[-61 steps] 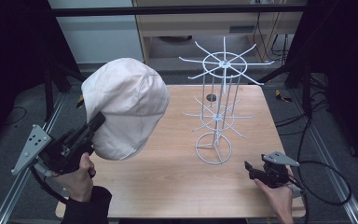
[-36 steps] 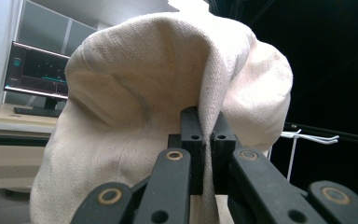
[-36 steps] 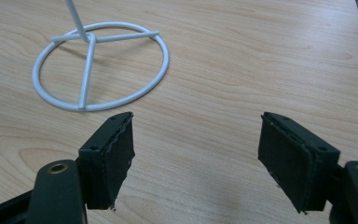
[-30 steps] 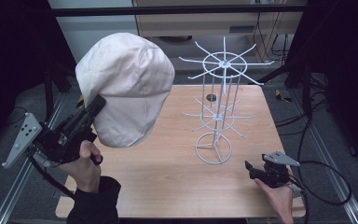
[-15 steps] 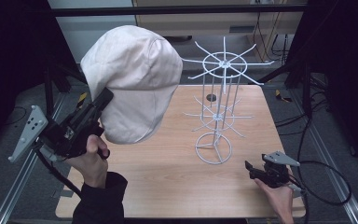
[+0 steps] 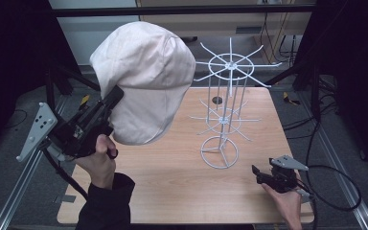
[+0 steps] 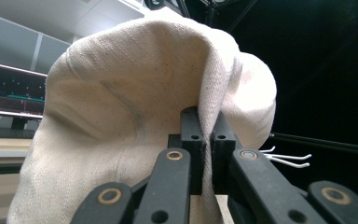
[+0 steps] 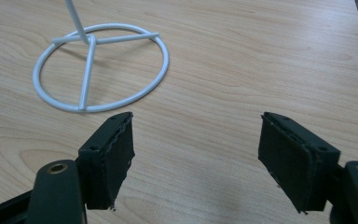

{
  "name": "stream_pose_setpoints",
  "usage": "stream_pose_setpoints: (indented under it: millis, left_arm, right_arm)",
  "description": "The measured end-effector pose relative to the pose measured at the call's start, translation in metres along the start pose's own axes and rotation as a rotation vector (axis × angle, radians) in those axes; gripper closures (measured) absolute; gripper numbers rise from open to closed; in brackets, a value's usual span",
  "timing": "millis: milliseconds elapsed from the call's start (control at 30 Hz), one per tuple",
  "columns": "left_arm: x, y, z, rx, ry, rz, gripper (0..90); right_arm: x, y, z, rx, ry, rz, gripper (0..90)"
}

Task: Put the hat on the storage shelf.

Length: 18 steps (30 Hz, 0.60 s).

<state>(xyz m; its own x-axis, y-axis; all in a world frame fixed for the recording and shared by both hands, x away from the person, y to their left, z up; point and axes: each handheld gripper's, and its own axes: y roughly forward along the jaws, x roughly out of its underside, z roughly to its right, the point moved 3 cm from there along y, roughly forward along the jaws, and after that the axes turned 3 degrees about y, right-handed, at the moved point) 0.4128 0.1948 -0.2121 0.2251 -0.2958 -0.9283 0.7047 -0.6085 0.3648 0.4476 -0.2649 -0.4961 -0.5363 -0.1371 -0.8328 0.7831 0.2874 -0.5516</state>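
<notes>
- Our left gripper [image 7: 205, 140] has its 2 jaws closed on a fold of the cream hat [image 6: 143, 81], which rises above them.
- Our right gripper [image 8: 196, 154] is wide open and holds nothing; the white wire rack [image 6: 223, 96] base lies ahead of its jaws.

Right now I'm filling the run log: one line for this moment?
left gripper: shut on cap, lifted | right gripper: open, low over table | rack: bare

Your left gripper [image 6: 117, 94] is raised high, tilted up, jaws pinched together. Your right gripper [image 6: 255, 172] sits low near the table edge, jaws spread wide.
</notes>
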Motion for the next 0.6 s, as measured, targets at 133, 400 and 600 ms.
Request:
stream_pose_setpoints:
  millis: [133, 400, 600]
  left_arm:
    - [-0.005, 0.001, 0.001, 0.004, 0.003, 0.006, 87.8]
    - [-0.011, 0.005, 0.008, 0.030, 0.008, 0.027, 87.8]
    - [-0.013, 0.015, 0.015, 0.054, 0.017, 0.018, 87.8]
  right_arm:
    - [0.000, 0.000, 0.000, 0.005, -0.008, 0.002, 26.6]
    - [0.000, 0.001, 0.000, 0.006, -0.008, 0.002, 26.6]
    - [0.000, 0.000, 0.000, 0.000, 0.000, 0.001, 26.5]
